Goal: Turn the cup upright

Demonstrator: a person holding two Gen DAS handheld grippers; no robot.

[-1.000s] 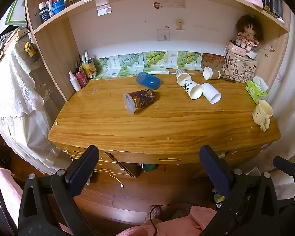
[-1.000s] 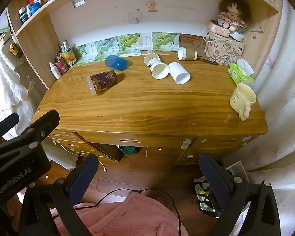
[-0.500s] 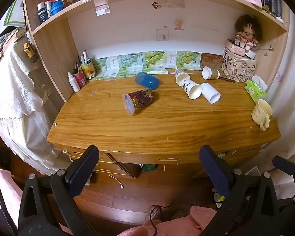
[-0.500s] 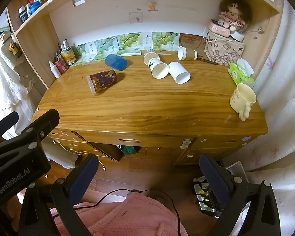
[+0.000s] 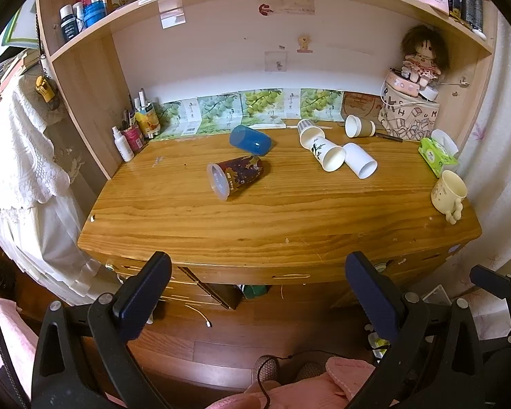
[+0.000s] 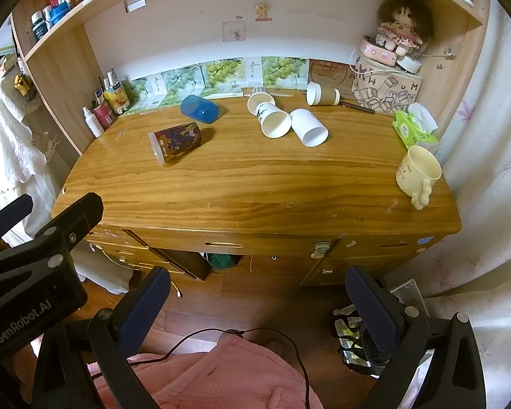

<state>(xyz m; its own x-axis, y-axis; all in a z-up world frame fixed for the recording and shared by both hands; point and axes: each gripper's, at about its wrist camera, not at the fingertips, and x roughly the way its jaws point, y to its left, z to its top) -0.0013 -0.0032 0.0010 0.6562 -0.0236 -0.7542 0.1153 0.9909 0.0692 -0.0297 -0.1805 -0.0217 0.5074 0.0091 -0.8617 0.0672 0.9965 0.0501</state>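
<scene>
Both claws spread, empty — left gripper [image 5: 255, 283], right gripper [image 6: 255, 293] well short of desk [image 5: 289, 214]; patterned cup [image 5: 236, 176] on its side, likely target.

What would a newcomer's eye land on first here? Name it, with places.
Tipped cups litter the wooden desk: a dark patterned cup lies mid-desk, a blue cup behind it, white paper cups clustered farther right. A cream mug stands upright at the right edge, below a doll.

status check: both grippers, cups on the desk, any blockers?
Left gripper and right gripper open, empty, short of the desk. Dark patterned cup and blue cup on their sides. Nothing in the way.
</scene>
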